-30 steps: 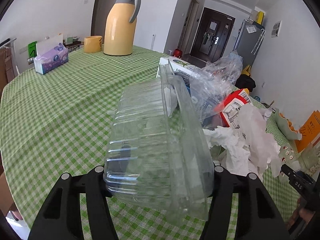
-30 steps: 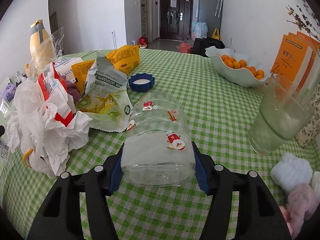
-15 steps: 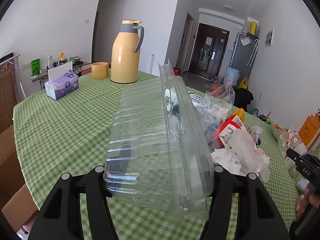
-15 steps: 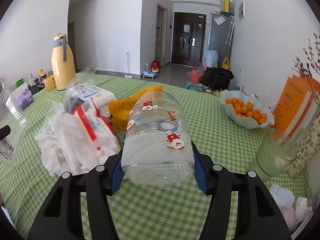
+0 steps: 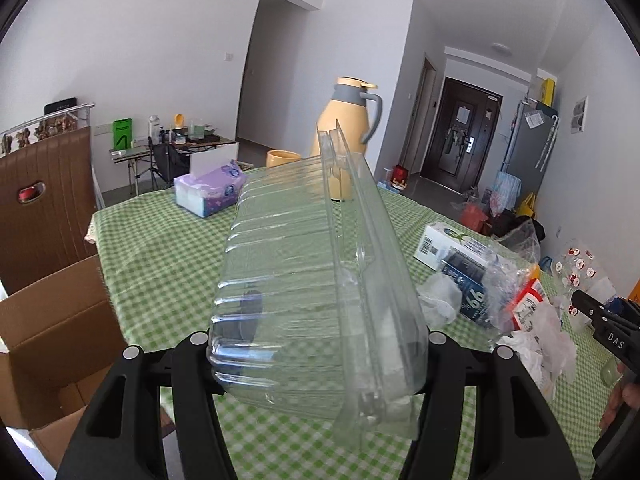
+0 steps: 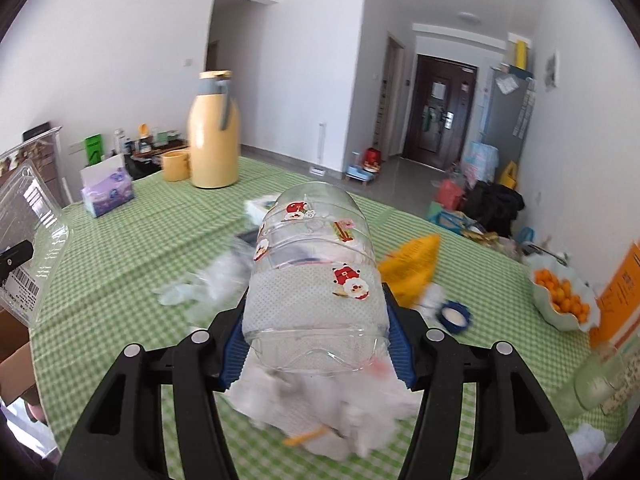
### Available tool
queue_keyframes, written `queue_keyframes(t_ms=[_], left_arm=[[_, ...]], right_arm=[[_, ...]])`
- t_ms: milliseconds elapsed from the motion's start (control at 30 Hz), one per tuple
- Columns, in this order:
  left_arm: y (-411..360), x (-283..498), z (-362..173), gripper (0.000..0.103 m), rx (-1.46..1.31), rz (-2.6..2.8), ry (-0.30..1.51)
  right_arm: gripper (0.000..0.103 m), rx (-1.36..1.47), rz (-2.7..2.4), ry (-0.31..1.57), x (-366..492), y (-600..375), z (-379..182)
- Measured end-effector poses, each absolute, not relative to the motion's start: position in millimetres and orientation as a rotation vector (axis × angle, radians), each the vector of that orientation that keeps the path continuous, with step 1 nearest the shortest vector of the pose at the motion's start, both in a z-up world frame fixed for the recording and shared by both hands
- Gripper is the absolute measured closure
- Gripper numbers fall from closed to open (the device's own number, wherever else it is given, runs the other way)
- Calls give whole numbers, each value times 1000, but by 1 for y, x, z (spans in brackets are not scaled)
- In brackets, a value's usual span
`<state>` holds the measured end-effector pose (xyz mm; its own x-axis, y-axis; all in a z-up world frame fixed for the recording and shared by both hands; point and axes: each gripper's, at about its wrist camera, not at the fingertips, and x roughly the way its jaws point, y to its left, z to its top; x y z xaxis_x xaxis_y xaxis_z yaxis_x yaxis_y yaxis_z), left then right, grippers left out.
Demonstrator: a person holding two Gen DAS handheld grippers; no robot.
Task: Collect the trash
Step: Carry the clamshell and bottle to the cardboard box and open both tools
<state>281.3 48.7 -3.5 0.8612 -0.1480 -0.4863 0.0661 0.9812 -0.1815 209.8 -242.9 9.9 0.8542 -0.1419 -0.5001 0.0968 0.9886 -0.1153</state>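
Clear plastic clamshell container (image 5: 316, 300) sits crosswise in the left tool (image 5: 316, 354), both fingers pressed against its ribbed sides, lid edge tilted up and away; it is off the bench and carried above the near edge. Clear plastic jar (image 6: 316, 280) with Santa stickers lies on its side in the right tool (image 6: 316, 354), blue pads closed on its base end, mouth pointing away, lifted above the trash pile.

Landmark: cardboard box (image 5: 52, 344), open, standing off the bench's near-left corner, below and to the left of the clamshell. Only its flap and part of the inside show. From the right wrist view just a sliver of the box shows at far left, and the jar is well away from it, with the clamshell between.

Further from the box, on the green check bench (image 5: 160, 256): loose trash pile (image 5: 500, 292) of wrappers, crumpled white paper, a white carton. Farther again, a blue lid (image 6: 454, 314) and a yellow packet (image 6: 412, 264). Yellow thermos (image 5: 344, 136) and tissue box (image 5: 210, 192) at the far side, not trash by the look.

Step judged: transport, both items in hand and heading for the box. Next move calls for swinging the clamshell left over the box opening, then opening the fingers; the jar follows. Clamshell is wide and flimsy; mind it catching the raised flap.
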Motion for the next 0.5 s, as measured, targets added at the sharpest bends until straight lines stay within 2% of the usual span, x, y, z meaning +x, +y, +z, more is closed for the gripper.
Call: queue_keyframes(t_ms=[500], left_arm=[[274,239,-15,46,-261,305,517]], right_arm=[[46,-234,353,543,288,5,-9]])
